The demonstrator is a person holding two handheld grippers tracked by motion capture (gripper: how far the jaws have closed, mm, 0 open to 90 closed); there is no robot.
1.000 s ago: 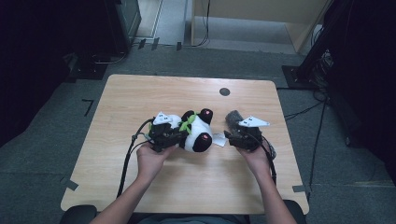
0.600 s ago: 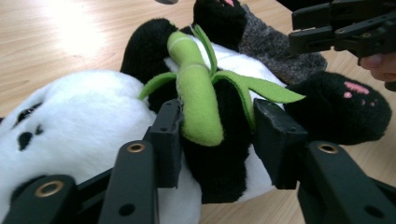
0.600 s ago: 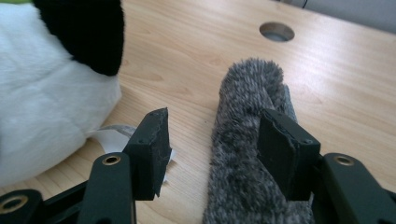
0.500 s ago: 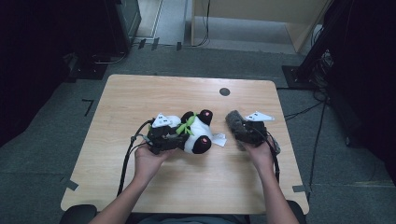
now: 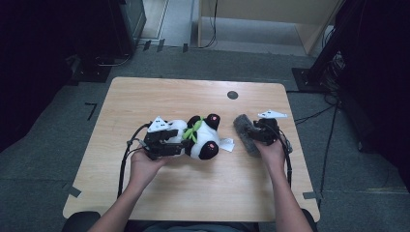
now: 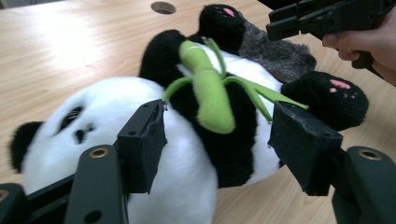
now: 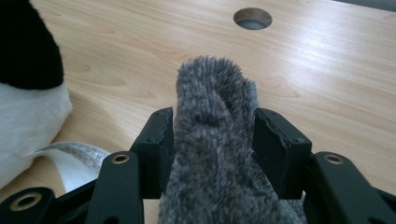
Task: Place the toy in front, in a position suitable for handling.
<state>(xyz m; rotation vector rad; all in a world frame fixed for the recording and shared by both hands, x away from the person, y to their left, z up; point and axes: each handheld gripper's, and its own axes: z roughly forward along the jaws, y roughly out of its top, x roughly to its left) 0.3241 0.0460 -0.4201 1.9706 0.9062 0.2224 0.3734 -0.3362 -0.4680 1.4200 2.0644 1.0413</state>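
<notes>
Dim room, grey carpet, cables along the far wall; pale wooden counter [image 5: 159, 96] with a round cable hole [image 5: 232, 94] near its far edge.

Panda plush [image 5: 200, 137] lies on its back mid-counter, a green bamboo sprig [image 6: 210, 91] stitched across its chest, a white sewn tag [image 5: 226, 144] sticking out on the right side. Left tool [image 5: 170, 144] sits over the plush's head and body. Its jaws have just been opening: in the left gripper view they stand apart on either side of the panda's body, pads clear of the fur. Reads as a let-go.

Right tool [image 5: 251, 136] is just right of the plush, clamped on a grey fuzzy sock [image 7: 212, 154]; its jaws have just been closing. In the right gripper view both pads press into the knit, the toe end poking out forward. The sock lies near the panda's pink-padded foot [image 6: 334, 93].

Step in hand, by judgement: sock gripped and drawn apart from the plush, which is set down. Next move likely calls for keeping a firm pinch on the soft knit while carrying it, and for lifting the left tool off without snagging the fur or sprig.
</notes>
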